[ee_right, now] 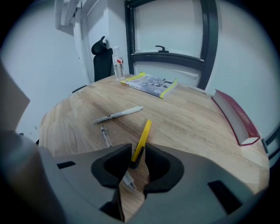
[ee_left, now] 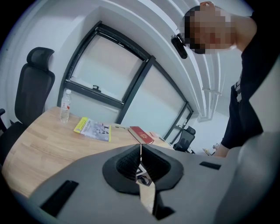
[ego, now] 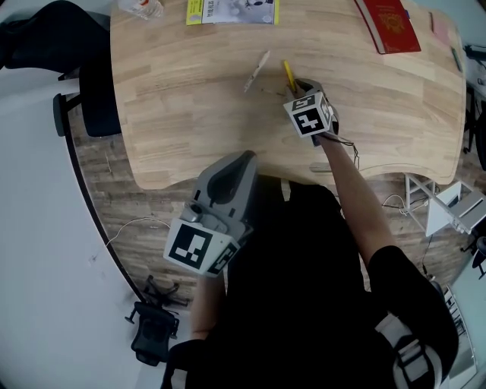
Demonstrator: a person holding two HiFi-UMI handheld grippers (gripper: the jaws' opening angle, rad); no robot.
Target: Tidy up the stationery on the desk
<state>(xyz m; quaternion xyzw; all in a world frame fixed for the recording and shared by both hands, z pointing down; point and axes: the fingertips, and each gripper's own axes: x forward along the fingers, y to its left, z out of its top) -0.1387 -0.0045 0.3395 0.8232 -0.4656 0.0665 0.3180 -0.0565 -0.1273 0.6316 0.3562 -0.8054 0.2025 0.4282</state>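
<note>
Desk (ego: 190, 114) open right of pen (ee_right: 142, 139); right gripper (ee_right: 138, 159) pitched steeply down, jaws apart astride pen's dark end (unpinched); left gripper (ee_left: 141, 153) closed, empty, beyond near edge

No legible text in any view. On the surface: one red book (ego: 389, 24), gold emblem on the cover, lettering too small to read; one yellow-edged booklet (ego: 232, 11), printed cover with pictures, wording unreadable; one water bottle (ee_left: 65, 106), reddish label, print not decipherable. Also a marker cube (ego: 310, 114) and a second marker cube (ego: 199, 249), each showing black-and-white square patterns rather than lettering.
</note>
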